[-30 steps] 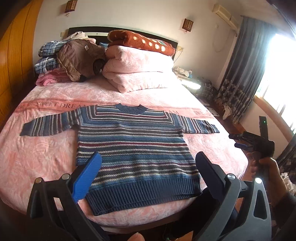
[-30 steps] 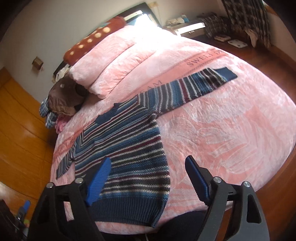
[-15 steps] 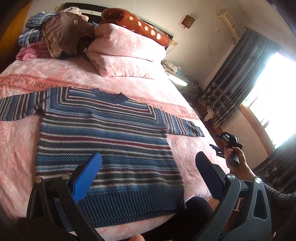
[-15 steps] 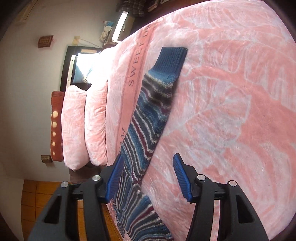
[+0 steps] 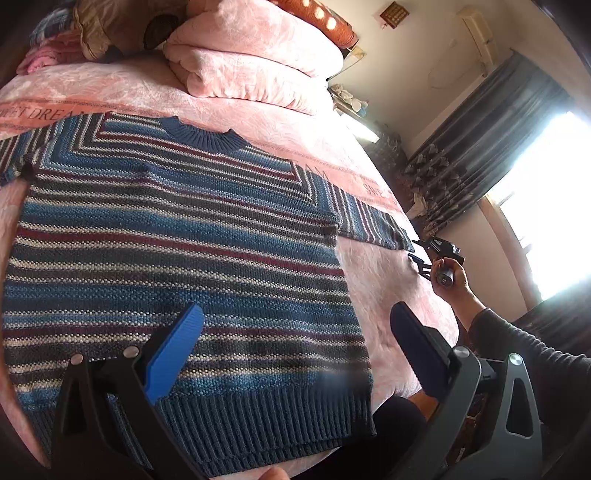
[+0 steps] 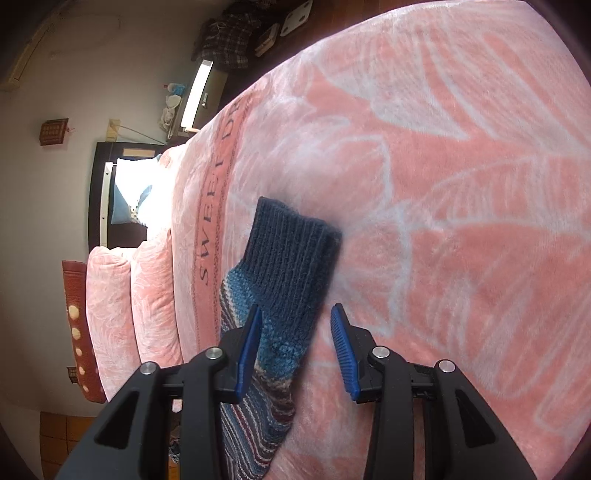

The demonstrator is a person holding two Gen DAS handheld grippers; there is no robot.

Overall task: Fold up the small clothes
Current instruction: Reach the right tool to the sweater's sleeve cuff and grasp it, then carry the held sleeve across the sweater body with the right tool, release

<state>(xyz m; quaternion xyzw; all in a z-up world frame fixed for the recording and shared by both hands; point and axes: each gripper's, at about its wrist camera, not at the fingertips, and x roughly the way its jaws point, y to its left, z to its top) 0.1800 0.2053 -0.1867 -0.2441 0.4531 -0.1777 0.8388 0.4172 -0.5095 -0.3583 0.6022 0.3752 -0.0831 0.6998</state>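
Note:
A blue, white and maroon striped knit sweater (image 5: 177,236) lies flat and face up on the pink bed, both sleeves spread out. My left gripper (image 5: 295,325) hangs open over its lower right body, near the dark ribbed hem (image 5: 258,417). The right sleeve's navy cuff (image 6: 295,251) fills the right wrist view. My right gripper (image 6: 297,332) is open and straddles that sleeve just behind the cuff, its left pad over the knit and its right pad over the blanket. From the left wrist view, the right gripper (image 5: 419,251) sits by the sleeve end, held by a hand.
A pink blanket (image 6: 443,184) printed "SWEET DREAM" covers the bed. Pink pillows (image 5: 251,59) and a pile of clothes (image 5: 85,33) sit at the headboard. A nightstand (image 6: 199,92), dark curtains (image 5: 480,147) and a bright window lie beyond the bed's right edge.
Both grippers have moved in closer to the sweater. The right gripper travelled down the right sleeve to its cuff and narrowed its opening. The left lowered toward the body.

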